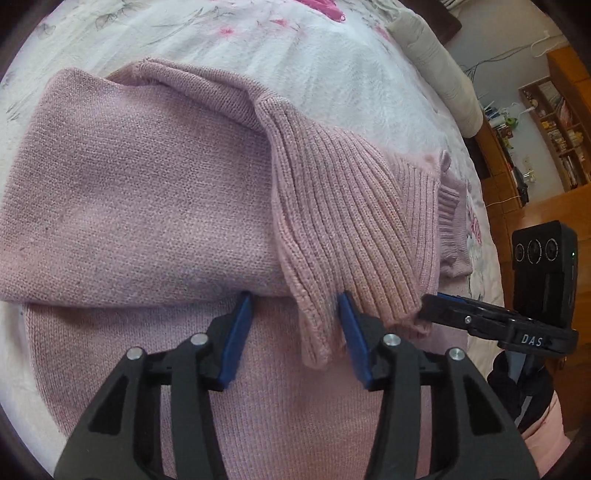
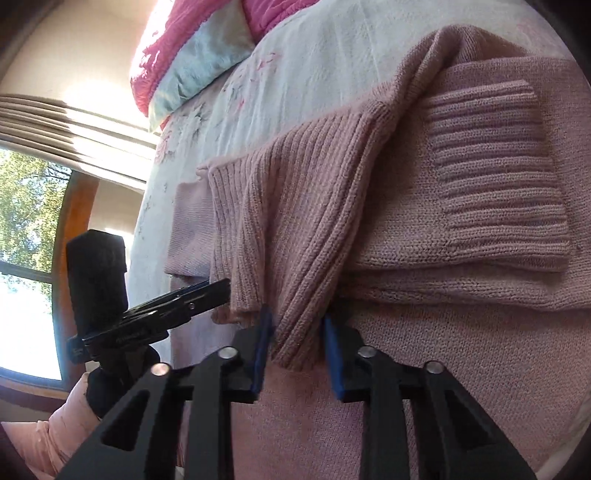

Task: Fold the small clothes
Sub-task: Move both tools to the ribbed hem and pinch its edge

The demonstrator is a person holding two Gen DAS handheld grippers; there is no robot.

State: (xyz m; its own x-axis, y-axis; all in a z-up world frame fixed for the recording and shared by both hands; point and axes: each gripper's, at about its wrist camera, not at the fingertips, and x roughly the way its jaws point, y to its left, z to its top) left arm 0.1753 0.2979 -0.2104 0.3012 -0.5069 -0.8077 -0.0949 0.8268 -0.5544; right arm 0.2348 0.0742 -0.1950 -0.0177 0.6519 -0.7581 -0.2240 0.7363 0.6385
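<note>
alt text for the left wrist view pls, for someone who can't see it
A pink knit sweater lies partly folded on a floral bedsheet, a ribbed cuff draped between the open blue-padded fingers of the left gripper. The right gripper reaches in from the right, touching the cuff's edge.

White floral bedspread with a hot pink blanket and pale blue pillow bunched at the head. Wooden bookshelf full of stuff against the wall, plus a window with trees outside and beige curtains.

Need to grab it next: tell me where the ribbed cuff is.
In the left wrist view the ribbed cuff lies across the pink sweater, its end hanging between the left tool's open fingers.
</note>
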